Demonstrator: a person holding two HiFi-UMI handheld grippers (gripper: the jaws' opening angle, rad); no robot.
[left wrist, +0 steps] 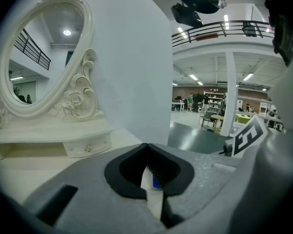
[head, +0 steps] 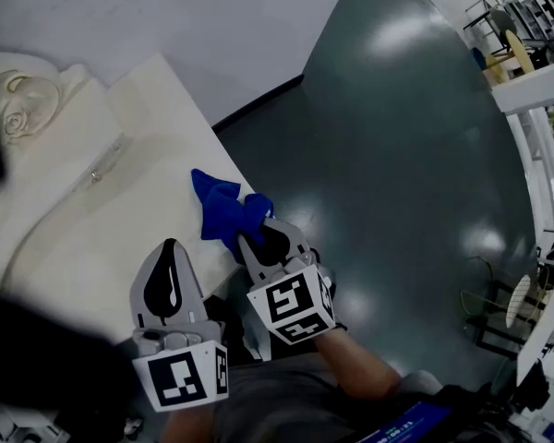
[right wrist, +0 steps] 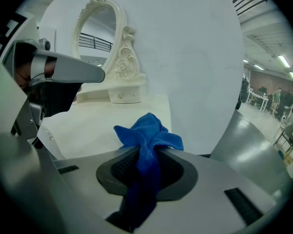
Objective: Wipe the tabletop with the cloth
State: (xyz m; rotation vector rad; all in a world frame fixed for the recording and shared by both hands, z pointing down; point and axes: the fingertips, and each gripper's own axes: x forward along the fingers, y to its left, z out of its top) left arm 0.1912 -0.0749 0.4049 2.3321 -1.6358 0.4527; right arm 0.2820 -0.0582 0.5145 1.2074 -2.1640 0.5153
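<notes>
At the front edge of the cream-white wooden tabletop (head: 83, 247), a crumpled blue microfibre cloth (head: 220, 209) is clamped in the right gripper (head: 263, 238). The left gripper (head: 169, 275) is closed on nothing. Wiping is judged barely begun; next, the cloth must be pressed down and swept across.

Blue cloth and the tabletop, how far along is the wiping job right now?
Done: the cloth is picked up, clamped in a bunch in the right gripper. In hand: it sits at the edge of the tabletop, with the left gripper shut and empty beside it. Left: the white surface toward the mirror. No wiped area shows, so I can't tell how much is covered.
</notes>
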